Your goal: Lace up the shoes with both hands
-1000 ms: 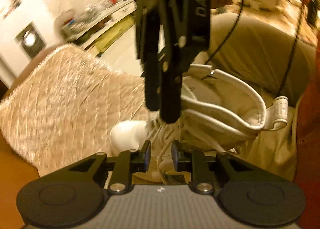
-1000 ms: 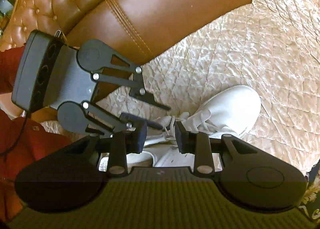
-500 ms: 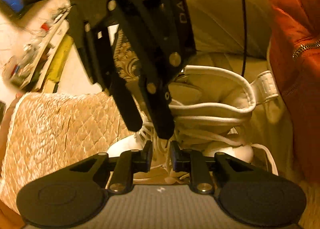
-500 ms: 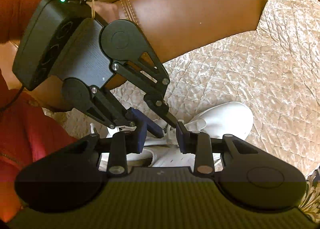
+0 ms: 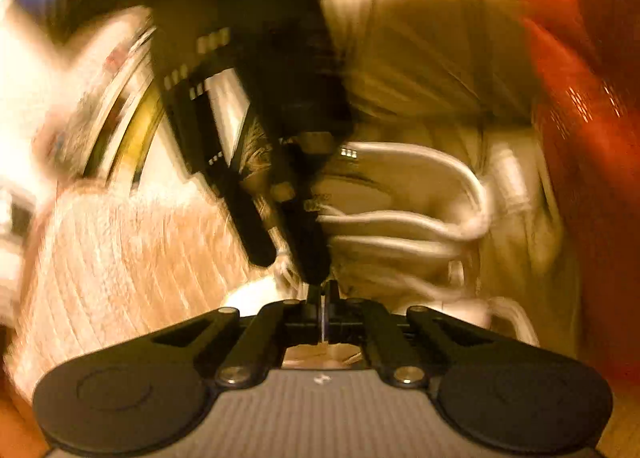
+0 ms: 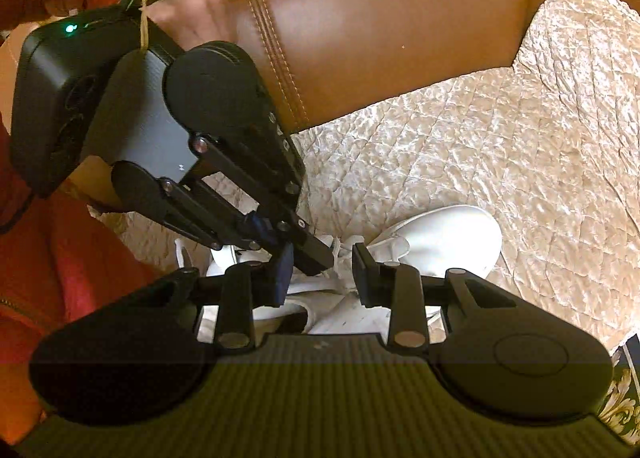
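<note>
A white shoe lies on a quilted cream cover, toe pointing away in the right wrist view. Its loose white lace bunches over the tongue. My right gripper stands open just above that bunch. My left gripper reaches in from the upper left, its tip between the right fingers and against the lace. In the blurred left wrist view the left gripper is shut, and whether lace is pinched is unclear. The right gripper hangs in front of it, over the shoe.
A brown leather sofa back rises behind the cover. A person's hand holds the left gripper, and a red sleeve fills the left side. A patterned rug corner shows at lower right.
The left jaws have gone from slightly apart to pressed together. The left gripper has rolled and come in closer, its tip now between the right fingers. The right jaws keep their gap.
</note>
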{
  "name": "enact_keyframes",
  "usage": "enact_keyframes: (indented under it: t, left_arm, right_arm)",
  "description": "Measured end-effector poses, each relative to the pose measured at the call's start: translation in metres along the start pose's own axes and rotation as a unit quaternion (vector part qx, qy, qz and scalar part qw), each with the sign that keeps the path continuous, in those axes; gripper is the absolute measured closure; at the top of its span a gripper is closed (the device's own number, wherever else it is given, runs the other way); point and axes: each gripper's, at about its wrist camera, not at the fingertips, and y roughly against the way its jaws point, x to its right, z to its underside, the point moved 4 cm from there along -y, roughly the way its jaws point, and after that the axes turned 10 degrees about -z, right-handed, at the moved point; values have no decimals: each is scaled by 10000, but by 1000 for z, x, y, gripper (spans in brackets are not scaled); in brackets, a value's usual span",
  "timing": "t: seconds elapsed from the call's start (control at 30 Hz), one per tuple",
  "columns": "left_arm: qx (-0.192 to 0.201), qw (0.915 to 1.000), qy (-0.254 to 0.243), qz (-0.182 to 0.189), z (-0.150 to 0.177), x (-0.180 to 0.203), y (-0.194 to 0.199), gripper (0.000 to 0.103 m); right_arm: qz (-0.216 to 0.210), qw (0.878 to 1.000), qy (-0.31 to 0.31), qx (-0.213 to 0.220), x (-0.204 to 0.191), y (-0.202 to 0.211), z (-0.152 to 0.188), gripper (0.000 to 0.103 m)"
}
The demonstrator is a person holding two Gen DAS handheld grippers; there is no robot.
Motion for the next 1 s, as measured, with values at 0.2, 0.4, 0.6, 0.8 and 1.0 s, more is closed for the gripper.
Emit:
enact_keyframes:
  t: [0.2,0.4,0.6,0.8,1.0]
  left_arm:
    - [-26,9469,3214,-68,27,-16,-3,103]
    - [62,8781,4743,-628,37,-32,-12,103]
    - [95,8074,5856,-713,80,-79,2,103]
    - [293,7086,7006,786,90,-84,-33,98]
    - [185,6795,7285,853,88,-57,-27,88]
  right_arm:
    - [0,9999,-14,131,6,2,4,64]
    - [58,9998,-19,179,9,5,3,64]
    - [194,9996,143,138,2,4,7,64]
    - [186,9995,100,239,2,7,11,64]
    - [189,9994,68,298,4,10,14,64]
